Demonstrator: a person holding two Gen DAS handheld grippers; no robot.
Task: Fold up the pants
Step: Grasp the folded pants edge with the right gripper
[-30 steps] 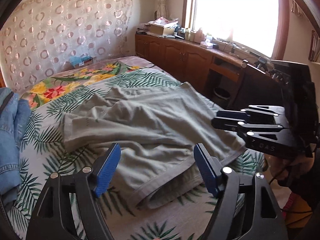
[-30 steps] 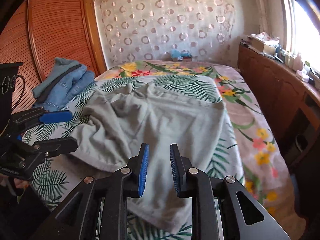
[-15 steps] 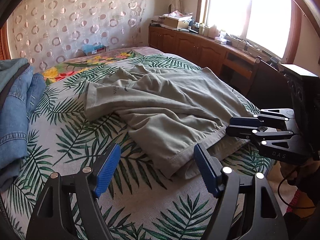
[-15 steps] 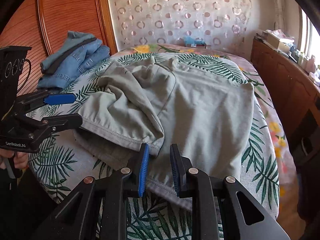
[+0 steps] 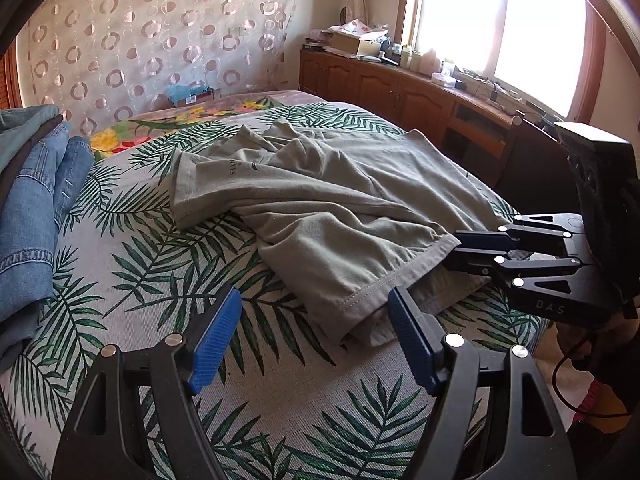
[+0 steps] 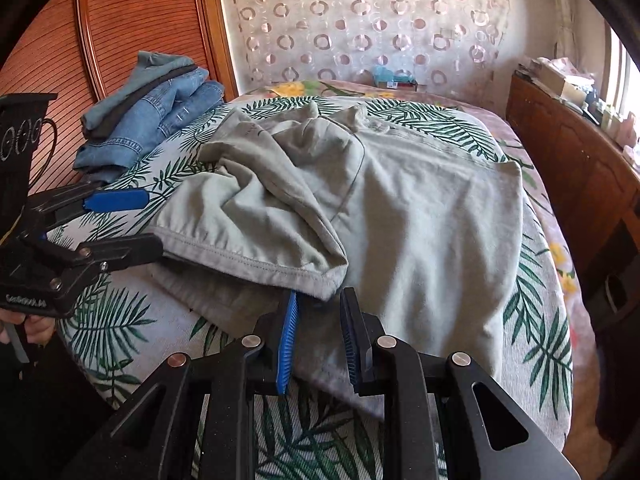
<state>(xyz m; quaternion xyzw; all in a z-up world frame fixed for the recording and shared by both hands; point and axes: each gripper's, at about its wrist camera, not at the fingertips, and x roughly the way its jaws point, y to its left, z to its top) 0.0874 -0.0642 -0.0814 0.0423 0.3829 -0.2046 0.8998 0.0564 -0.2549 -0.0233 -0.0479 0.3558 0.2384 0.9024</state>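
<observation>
Grey-green pants (image 5: 340, 208) lie rumpled on the bed, one leg folded loosely over the other; they also show in the right wrist view (image 6: 400, 208). My left gripper (image 5: 316, 336) is open, its blue pads straddling the near hem corner without touching it. My right gripper (image 6: 318, 336) has its pads a small gap apart at the hem's other corner, with no cloth between them. It shows from the side in the left wrist view (image 5: 460, 250), its fingers at the hem edge.
A stack of blue jeans (image 5: 28, 208) lies on the bed's left side by the wooden headboard (image 6: 132, 28). The leaf-print bedspread (image 5: 168, 280) covers the bed. A wooden cabinet (image 5: 400, 92) runs along the right under the window.
Both grippers have drawn back toward the near bed edge and dropped to the pants' hem. The left stays wide open; the right keeps its narrow gap.
</observation>
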